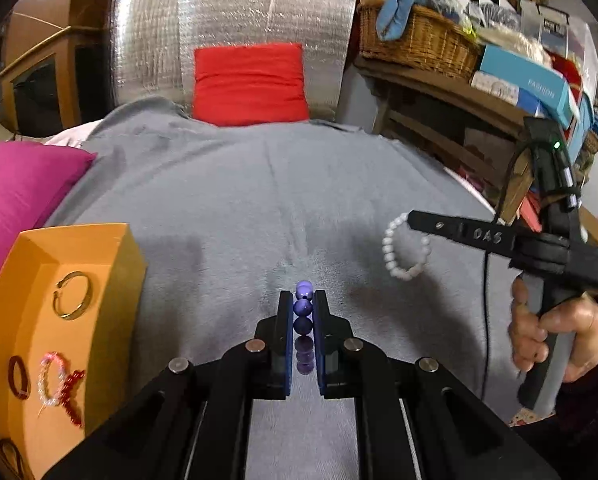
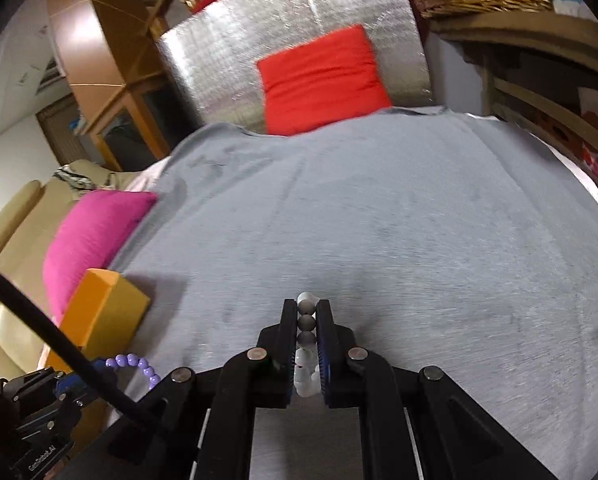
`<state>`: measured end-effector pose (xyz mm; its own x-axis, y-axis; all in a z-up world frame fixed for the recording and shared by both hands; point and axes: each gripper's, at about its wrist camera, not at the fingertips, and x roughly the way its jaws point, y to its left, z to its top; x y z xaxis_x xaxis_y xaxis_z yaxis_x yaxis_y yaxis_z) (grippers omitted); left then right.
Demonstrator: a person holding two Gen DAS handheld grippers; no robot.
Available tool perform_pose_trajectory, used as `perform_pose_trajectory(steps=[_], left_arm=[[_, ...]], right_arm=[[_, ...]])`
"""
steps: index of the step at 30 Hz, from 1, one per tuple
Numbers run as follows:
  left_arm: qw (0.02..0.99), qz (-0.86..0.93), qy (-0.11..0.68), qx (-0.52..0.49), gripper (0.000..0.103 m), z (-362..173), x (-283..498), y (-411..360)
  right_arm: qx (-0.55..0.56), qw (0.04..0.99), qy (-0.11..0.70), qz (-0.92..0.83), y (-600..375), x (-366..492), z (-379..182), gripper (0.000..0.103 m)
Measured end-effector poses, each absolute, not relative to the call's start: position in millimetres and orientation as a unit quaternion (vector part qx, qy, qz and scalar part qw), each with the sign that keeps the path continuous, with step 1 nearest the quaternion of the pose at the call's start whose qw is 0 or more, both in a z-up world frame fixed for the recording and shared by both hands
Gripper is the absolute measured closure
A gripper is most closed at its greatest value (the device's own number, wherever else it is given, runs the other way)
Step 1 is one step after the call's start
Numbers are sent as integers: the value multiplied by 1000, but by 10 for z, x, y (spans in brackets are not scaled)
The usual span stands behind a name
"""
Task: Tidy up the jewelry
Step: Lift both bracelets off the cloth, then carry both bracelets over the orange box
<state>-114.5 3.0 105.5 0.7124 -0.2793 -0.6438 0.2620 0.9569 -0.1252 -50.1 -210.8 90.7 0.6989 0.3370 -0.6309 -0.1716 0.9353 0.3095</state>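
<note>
My left gripper (image 1: 303,300) is shut on a purple bead bracelet (image 1: 303,308), held above the grey blanket (image 1: 259,208). The same purple bracelet (image 2: 139,364) hangs from the left gripper (image 2: 99,366) at the lower left of the right wrist view. My right gripper (image 2: 307,307) is shut on a white bead bracelet (image 2: 307,364). In the left wrist view that white bracelet (image 1: 405,246) dangles from the right gripper (image 1: 413,216), which a hand (image 1: 555,336) holds. An orange box (image 1: 59,320) at the left holds a gold bangle (image 1: 73,295), a dark red ring-shaped piece (image 1: 18,378), a pale pink bead bracelet (image 1: 51,378) and a red beaded piece (image 1: 73,396).
A pink cushion (image 1: 23,184) lies behind the orange box (image 2: 103,308). A red cushion (image 1: 251,84) leans on a silver foil panel (image 1: 235,28) at the far edge. Wooden shelves with a wicker basket (image 1: 415,40) and boxes line the right side.
</note>
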Motion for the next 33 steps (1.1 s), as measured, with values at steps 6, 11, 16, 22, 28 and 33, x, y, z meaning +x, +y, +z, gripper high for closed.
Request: perform_pose_trajectory(steps=[6,11,16,22,28,33], left_arm=[[936,-133,324,-36,94,1314,-1375,264],[942,-121,308,-50,94,1458,-1515,558],[946,-93,305,-64,94,1512,-1648,1032],[947,-36,307,-88,94,1468,-1778,1699],[930,12,345,-130,94,1210,-1803,2317],[907,14,390,-158,94,992,-1714,2524]], right_arm=[[105,916,345,174,-1764,-701,1005,93],[96,915,336,201,-1455,-821,1072,93],[89,916,324,220,-1155,-935,1194,93],[94,908,314,261,-700,-1134,1355,93],[73,892,308,324,-65,-1393,1514,93],[50,869,328,367,418,-1553,1444,93]])
